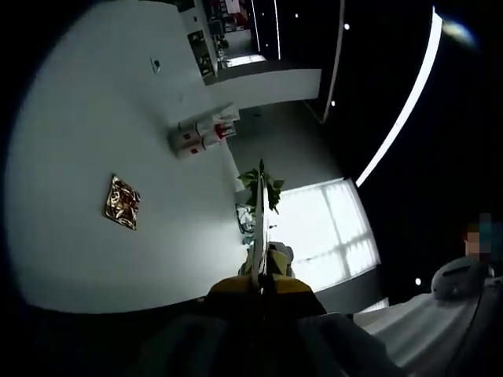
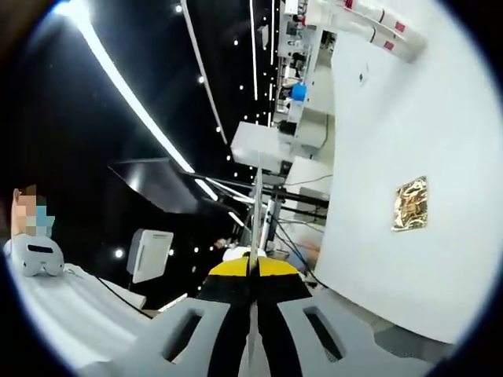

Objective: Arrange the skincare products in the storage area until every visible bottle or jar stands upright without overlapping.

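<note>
Skincare products [image 1: 203, 133] lie together on a white desk [image 1: 86, 141] in the left gripper view, near its far edge; they look like white boxes or tubes with red ends and red marks, lying on their sides rather than standing, touching one another; I count about three, though they are small and the exact number is hard to tell; in the right gripper view the same white-and-red pieces [image 2: 376, 23] show at the top edge of the desk [image 2: 393, 118], two or three of them, again lying down. One crumpled gold foil packet [image 1: 122, 202] lies flat on the desk, well apart from the products; it shows in the right gripper view too [image 2: 411, 203]. One small dark round mark [image 1: 156, 65] sits on the desk surface beyond the products. A green plant [image 1: 263, 182] stands past the desk edge, near a bright window [image 1: 330, 232]. The left tool [image 1: 260, 236] has its jaws pressed together with nothing between them; the right tool [image 2: 255, 212] likewise has its jaws closed on nothing; both are held away from the desk surface, clear of the products.
</note>
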The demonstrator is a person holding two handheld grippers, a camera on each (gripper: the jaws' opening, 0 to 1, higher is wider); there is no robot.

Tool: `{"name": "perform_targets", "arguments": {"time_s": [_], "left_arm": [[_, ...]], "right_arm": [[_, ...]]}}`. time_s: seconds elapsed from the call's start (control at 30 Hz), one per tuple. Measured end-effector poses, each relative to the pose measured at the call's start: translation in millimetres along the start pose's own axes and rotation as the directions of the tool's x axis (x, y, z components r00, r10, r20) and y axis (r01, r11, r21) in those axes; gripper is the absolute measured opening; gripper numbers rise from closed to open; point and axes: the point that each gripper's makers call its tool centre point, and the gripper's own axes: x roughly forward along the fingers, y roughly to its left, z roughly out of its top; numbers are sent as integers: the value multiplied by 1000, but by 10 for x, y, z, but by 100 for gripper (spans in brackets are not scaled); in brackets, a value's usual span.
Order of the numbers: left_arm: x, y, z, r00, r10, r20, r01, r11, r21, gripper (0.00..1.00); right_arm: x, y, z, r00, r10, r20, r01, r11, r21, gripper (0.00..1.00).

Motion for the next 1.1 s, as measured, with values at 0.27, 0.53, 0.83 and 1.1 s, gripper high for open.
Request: {"name": "perform_targets", "arguments": {"time_s": [0.27, 0.53, 0.83, 1.1], "left_arm": [[-46, -46, 26, 999, -41, 2, 41, 998, 47, 2], [-30, -32, 1, 1000, -22, -2, 22, 998, 59, 2], [-19, -34, 17, 999, -33, -4, 33, 999, 32, 1], [-17, -18, 99, 999, -36, 21, 36, 999, 1, 1]], "right_arm": [[89, 34, -116, 999, 3, -37, -6, 997, -81, 0], [79, -24, -117, 998, -35, -58, 22, 979, -201, 4], [48, -22, -142, 982, -166, -87, 95, 841, -532, 15], [-213, -105, 238, 916, -375, 139, 361, 625, -692, 51]]}}
